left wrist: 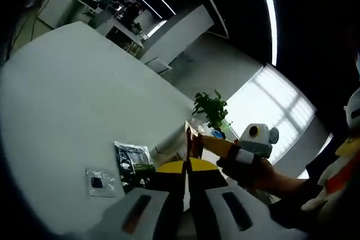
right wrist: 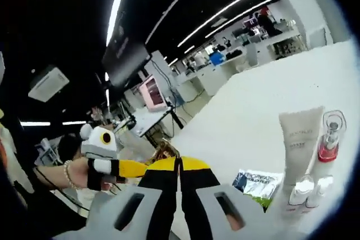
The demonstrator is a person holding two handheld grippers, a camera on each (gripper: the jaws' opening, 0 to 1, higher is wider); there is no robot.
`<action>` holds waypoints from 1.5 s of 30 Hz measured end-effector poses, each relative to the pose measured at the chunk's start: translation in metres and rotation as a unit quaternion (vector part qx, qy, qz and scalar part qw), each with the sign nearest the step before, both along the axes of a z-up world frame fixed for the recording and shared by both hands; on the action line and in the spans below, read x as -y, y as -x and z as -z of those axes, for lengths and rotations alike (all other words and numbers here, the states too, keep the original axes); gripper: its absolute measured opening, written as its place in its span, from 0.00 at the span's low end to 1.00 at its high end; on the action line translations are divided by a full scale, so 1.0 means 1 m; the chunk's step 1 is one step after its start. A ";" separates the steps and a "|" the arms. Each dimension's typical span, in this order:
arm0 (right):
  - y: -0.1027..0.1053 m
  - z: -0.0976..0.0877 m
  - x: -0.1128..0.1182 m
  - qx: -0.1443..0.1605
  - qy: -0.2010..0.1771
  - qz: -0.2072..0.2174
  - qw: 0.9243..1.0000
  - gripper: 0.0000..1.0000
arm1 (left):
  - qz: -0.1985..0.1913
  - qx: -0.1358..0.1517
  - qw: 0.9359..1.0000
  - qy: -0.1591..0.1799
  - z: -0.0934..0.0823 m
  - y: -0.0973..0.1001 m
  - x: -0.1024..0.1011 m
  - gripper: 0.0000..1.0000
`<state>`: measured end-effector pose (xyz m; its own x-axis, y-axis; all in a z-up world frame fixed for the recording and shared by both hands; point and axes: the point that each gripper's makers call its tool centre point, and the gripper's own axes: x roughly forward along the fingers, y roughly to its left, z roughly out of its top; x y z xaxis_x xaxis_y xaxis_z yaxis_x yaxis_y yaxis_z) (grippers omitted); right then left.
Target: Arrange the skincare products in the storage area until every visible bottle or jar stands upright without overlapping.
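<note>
Jaws of the left gripper (left wrist: 186, 168) stand pressed together in the left gripper view, black with yellow tips, and nothing sits between them. Just beyond those tips, to the right, the other gripper (left wrist: 194, 139) reaches in, held by a hand (left wrist: 247, 167) in a dark glove; its reddish tips hang over the far edge of the white table (left wrist: 73, 99), and how far they are parted cannot be told from here. Near the left gripper, on the table to its left, lies a dark printed sachet (left wrist: 133, 158) with a green patch, and further left a small clear packet (left wrist: 100, 182) with a dark square inside, the two close together but apart. A potted plant (left wrist: 211, 108) stands past the far edge of the table.

In the right gripper view the right gripper (right wrist: 178, 164) also has its jaws closed on nothing, yellow at the tips. To its right on the table stand a white tube (right wrist: 299, 139), upright, and just beside it a clear bottle (right wrist: 328, 136) with red liquid. Two small white bottles (right wrist: 310, 189) stand in front of them, nearer the camera. A green and white sachet (right wrist: 259, 182) lies flat between the gripper and the tube. At left a gloved hand (right wrist: 101, 173) holds the other gripper.
</note>
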<state>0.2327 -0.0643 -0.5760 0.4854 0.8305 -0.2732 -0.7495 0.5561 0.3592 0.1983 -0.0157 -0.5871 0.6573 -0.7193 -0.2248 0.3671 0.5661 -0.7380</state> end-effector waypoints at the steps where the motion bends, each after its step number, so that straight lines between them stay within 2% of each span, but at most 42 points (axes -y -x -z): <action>1: -0.001 0.003 -0.001 0.016 0.022 -0.004 1.000 0.01 | -0.001 -0.004 1.000 -0.003 0.003 0.000 -0.002 0.00; 4: -0.003 0.008 -0.008 0.067 0.078 -0.007 0.995 0.01 | -0.011 -0.026 0.999 -0.017 0.011 0.001 -0.005 0.00; 6: -0.002 0.008 -0.013 0.094 0.102 -0.015 0.990 0.01 | -0.019 -0.039 0.998 -0.035 0.018 0.000 -0.007 0.00; 11: -0.004 0.015 -0.021 0.105 0.122 -0.013 0.987 0.01 | -0.036 -0.051 0.995 -0.073 0.028 -0.003 -0.013 0.00; 17: -0.014 0.034 -0.027 0.124 0.163 -0.010 0.979 0.01 | -0.044 -0.057 0.987 -0.144 0.044 -0.012 -0.023 0.00; 27: -0.031 0.051 -0.031 0.127 0.186 -0.004 0.974 0.01 | -0.045 -0.068 0.985 -0.153 0.057 -0.026 -0.030 0.00; 37: -0.053 0.073 -0.041 0.113 0.195 0.000 0.974 0.02 | -0.045 -0.079 0.982 -0.164 0.071 -0.044 -0.037 0.00; 45: -0.070 0.098 -0.046 0.093 0.210 0.002 0.973 0.02 | -0.042 -0.088 0.980 -0.174 0.092 -0.060 -0.039 0.00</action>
